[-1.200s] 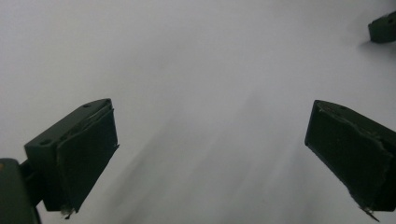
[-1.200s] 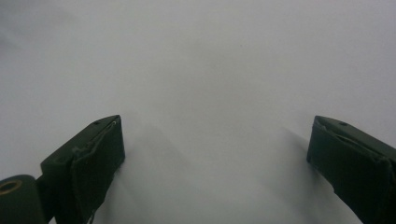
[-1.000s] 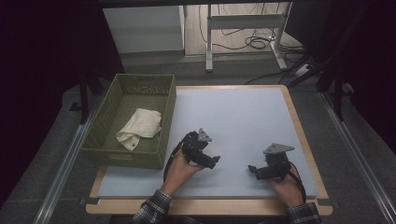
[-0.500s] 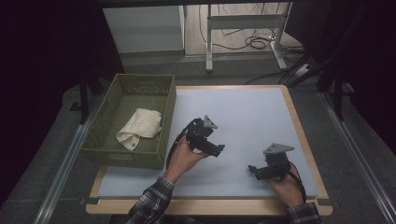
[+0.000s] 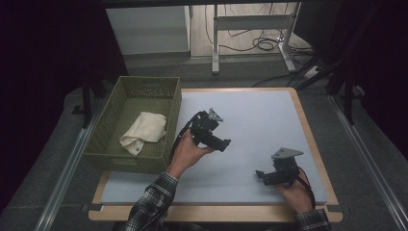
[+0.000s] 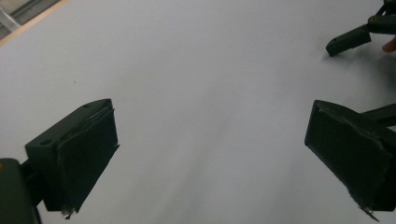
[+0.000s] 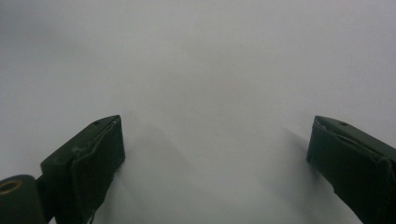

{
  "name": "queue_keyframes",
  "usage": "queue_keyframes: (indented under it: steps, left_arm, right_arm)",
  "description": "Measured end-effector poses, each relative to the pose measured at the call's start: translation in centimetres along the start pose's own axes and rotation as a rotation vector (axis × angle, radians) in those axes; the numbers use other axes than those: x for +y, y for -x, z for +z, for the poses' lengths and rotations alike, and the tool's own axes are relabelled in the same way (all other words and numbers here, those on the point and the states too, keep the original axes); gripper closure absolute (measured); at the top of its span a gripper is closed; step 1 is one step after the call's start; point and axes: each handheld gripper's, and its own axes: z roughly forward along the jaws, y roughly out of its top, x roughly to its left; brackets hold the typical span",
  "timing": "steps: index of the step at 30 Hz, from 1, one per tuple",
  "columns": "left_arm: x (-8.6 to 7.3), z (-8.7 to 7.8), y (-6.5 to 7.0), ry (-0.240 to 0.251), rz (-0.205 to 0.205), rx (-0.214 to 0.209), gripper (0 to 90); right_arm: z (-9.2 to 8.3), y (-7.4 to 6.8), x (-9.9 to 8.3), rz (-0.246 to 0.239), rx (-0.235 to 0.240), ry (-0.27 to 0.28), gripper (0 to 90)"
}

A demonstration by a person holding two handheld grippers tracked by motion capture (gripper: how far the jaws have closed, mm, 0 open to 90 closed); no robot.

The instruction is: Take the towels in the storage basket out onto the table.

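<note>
Cloth [image 5: 144,132] lies in the basket [image 5: 107,144] at the desk's left edge.
Left gripper [image 5: 222,143] raised mid-desk, right gripper [image 5: 262,176] near the front edge, both released.

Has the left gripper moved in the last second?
Yes. The left gripper has risen and gone forward, away from the table's near edge, alongside the green basket.

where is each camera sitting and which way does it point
High view: above the person's side, looking forward and down on the table; basket with cloth, both hands, left gripper, right gripper.
Left gripper view: rides the left gripper, facing the bare mat between its open jaws.
Right gripper view: rides the right gripper, low over the mat, jaws open.
Shared: the left gripper view also catches the right gripper.
</note>
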Motion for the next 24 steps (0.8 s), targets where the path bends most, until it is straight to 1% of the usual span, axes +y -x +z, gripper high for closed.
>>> queue_keyframes:
  steps: [2,3,4,5,6,7,8,10,11,18,20,21,24]
  left_arm:
    - [0.4,-0.5,-0.6,-0.002,-0.003,0.006,2.6]
    - [0.6,-0.9,-1.1,-0.005,0.003,0.015,2.6]
    - [0.6,-0.9,-1.1,-0.005,0.003,0.015,2.5]
    - [0.9,-1.5,-1.6,-0.001,-0.001,0.026,2.5]
    - [1.0,-1.8,-1.9,0.003,-0.005,0.028,2.4]
    - [1.0,-1.8,-1.9,0.003,-0.005,0.028,2.4]
    - [1.1,-2.1,-2.2,0.004,-0.012,0.03,2.4]
    - [1.3,-2.9,-3.2,0.002,-0.026,0.049,2.2]
    - [1.3,-2.9,-3.2,0.002,-0.026,0.049,2.2]
    - [0.7,-4.6,-5.9,0.008,-0.065,0.082,1.6]
    - [0.2,-5.2,-7.2,0.001,-0.083,0.097,1.6]
    - [0.2,-5.2,-7.2,0.001,-0.083,0.097,1.6]
    - [-0.4,-5.9,-8.5,-0.003,-0.104,0.12,1.6]
  right_arm:
    - [0.0,0.0,0.0,0.0,0.0,0.0,4.2]
    - [0.0,0.0,0.0,0.0,0.0,0.0,4.2]
    - [0.0,0.0,0.0,0.0,0.0,0.0,4.2]
    - [0.0,0.0,0.0,0.001,0.0,0.001,4.2]
    - [0.0,0.0,0.0,0.001,0.0,0.002,4.2]
    - [0.0,0.0,0.0,0.001,0.0,0.001,4.2]
    - [0.0,0.0,0.0,0.001,0.0,0.001,4.2]
    - [0.0,0.0,0.0,0.001,0.0,0.001,4.2]
    - [0.0,0.0,0.0,0.001,0.0,0.001,4.2]
    - [0.0,0.0,0.0,0.0,0.0,0.002,4.2]
    - [0.0,0.0,0.0,0.001,-0.001,0.002,4.2]
    - [0.0,0.0,0.0,0.001,-0.001,0.002,4.2]
    - [0.0,0.0,0.0,0.001,0.0,0.002,4.2]
